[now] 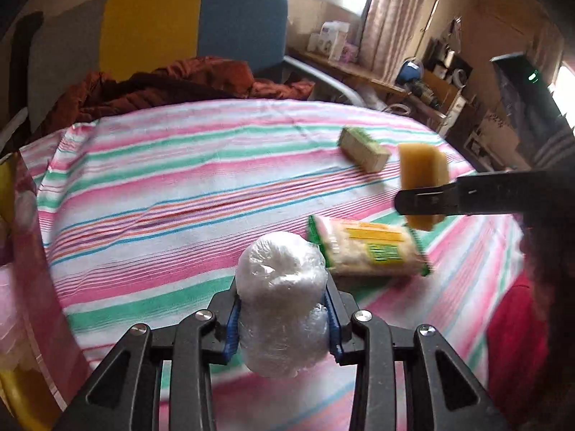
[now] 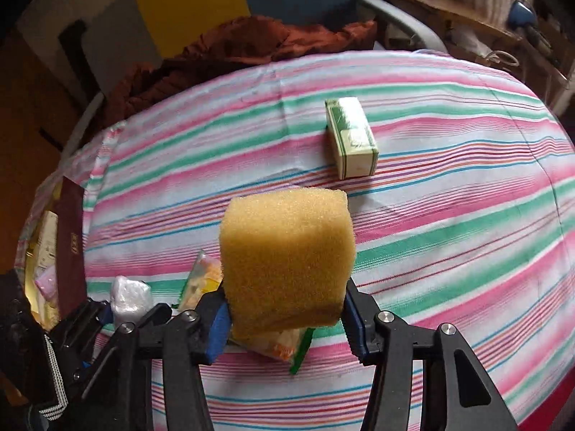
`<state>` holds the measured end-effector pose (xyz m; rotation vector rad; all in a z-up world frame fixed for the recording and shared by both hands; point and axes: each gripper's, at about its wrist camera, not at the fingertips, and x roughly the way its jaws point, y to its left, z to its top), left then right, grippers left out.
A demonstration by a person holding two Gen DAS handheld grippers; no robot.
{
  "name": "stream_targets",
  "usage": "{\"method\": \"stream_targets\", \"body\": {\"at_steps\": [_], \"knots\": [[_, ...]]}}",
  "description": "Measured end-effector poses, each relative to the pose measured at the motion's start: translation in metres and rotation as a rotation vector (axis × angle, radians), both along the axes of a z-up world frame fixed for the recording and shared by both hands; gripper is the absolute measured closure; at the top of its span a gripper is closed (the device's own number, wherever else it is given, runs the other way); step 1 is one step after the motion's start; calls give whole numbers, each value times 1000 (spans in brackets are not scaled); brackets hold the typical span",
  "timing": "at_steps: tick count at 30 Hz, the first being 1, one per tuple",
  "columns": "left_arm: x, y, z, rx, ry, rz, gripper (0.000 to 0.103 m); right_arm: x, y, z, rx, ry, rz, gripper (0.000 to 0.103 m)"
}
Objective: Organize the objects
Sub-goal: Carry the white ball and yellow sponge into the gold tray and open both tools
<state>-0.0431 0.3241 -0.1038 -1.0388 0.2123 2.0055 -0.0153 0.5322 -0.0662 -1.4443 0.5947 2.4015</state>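
Sponge (image 2: 287,258) — a yellow foam block — sits closest in the right wrist view, pinched low down between the jaws of the right gripper (image 2: 287,318) and lifted clear of the striped cloth (image 2: 449,215). It looks very light and soft; the foam narrows where the pads (image 2: 219,327) press in, so it probably needs only a gentle squeeze across its flat sides.

In the left wrist view, the left gripper (image 1: 282,318) has its jaws clenched on a white bundle wrapped in clear plastic film (image 1: 282,294), also raised. The film looks slick and the contents squashy — a hold around the middle seems safest.

Just beyond lies a green-edged snack packet (image 1: 370,248), flat on the cloth, likely crinkly and light; its sealed ends may slip.

Farther back rests a small green and white carton (image 2: 352,138), on its side, well apart from the rest. It looks stiff and light, best taken across its narrow faces.
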Motion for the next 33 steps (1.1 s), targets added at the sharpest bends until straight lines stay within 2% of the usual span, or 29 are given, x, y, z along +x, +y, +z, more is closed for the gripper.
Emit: {"method": "stream_targets", "body": {"at_steps": [6, 10, 16, 25, 33], "knots": [[23, -25, 38, 64, 24, -21, 66, 8, -16, 11, 40, 72, 4, 50], [30, -47, 57, 92, 24, 7, 66, 11, -24, 16, 56, 101, 21, 50], [36, -86, 82, 111, 72, 64, 66, 13, -39, 21, 58, 121, 48, 50], [20, -152, 97, 141, 82, 208, 66, 4, -101, 50, 42, 201, 152, 50], [-8, -228, 100, 166, 65, 387, 66, -33, -184, 79, 37, 257, 337, 50]]}}
